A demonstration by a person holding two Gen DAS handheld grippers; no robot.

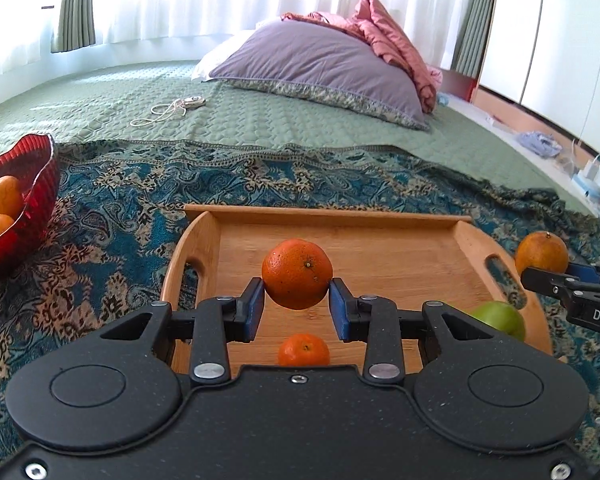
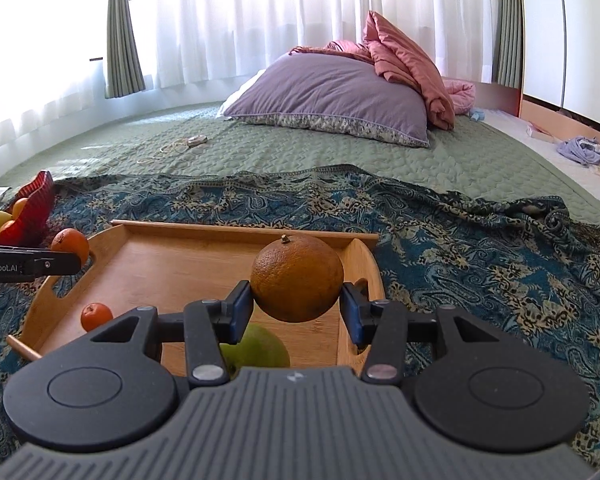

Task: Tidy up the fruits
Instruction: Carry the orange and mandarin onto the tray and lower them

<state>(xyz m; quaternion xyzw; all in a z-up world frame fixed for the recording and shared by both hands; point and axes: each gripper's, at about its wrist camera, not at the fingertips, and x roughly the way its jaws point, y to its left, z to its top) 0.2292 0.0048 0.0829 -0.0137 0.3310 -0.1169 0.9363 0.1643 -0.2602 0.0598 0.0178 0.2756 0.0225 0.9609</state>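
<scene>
The left hand-held gripper (image 1: 296,304) grasps a bright orange round mandarin (image 1: 297,274) above the middle of the wooden bamboo tray (image 1: 380,216). The right hand-held gripper (image 2: 298,310) grasps a dull brownish orange (image 2: 297,280) over the tray's right edge. Both fruits are lifted, probably for sorting toward the red glass bowl (image 1: 28,168) near the bed's left edge.

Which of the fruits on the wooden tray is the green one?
The round green fruit lying at the near right end of the wooden tray. The small orange mandarin on the tray is bright orange and much smaller.
</scene>
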